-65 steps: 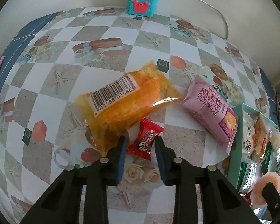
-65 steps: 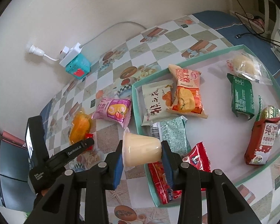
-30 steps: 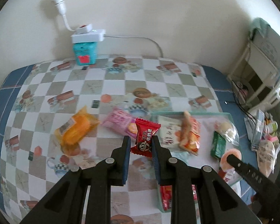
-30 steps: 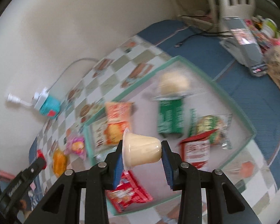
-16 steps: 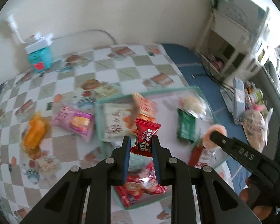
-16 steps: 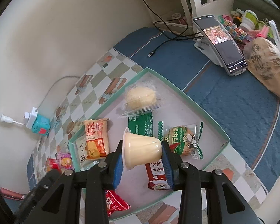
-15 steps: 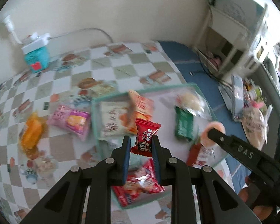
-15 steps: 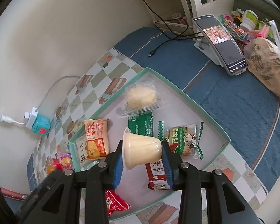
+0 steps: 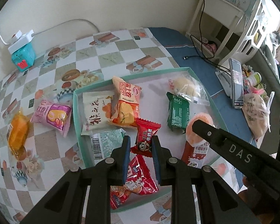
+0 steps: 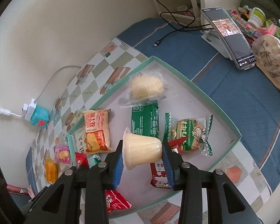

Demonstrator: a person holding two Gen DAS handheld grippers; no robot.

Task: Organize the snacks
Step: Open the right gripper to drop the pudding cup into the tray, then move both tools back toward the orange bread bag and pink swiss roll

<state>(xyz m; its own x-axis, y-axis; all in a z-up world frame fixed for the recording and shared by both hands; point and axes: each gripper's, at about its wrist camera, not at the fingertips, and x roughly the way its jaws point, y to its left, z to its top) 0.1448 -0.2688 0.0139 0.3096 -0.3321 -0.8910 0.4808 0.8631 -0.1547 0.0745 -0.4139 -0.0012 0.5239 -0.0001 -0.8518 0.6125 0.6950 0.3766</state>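
My left gripper (image 9: 140, 141) is shut on a small red candy packet (image 9: 146, 138) and holds it just above the front middle of the teal-rimmed tray (image 9: 75, 112). My right gripper (image 10: 142, 147) holds a pale yellow jelly cup (image 10: 142, 149) on its side over the tray (image 10: 205, 93). Its jaws are opening, with the cup still between the pads. In the left wrist view the cup (image 9: 201, 118) shows at the tray's right. Several snack packets lie in the tray, among them a green one (image 9: 178, 114) and an orange one (image 9: 126, 104).
Left of the tray, a pink roll packet (image 9: 52, 114) and an orange packet (image 9: 17, 130) lie on the checked tablecloth. A teal box (image 9: 23, 56) with a plug stands by the wall. Right of the tray are a phone on a stand (image 9: 236, 84), a cable and a bag (image 9: 255, 115).
My left gripper has carried the red candy packet from over the tablecloth to just above the tray. My right gripper has brought the jelly cup from the tray's left edge to over its middle.
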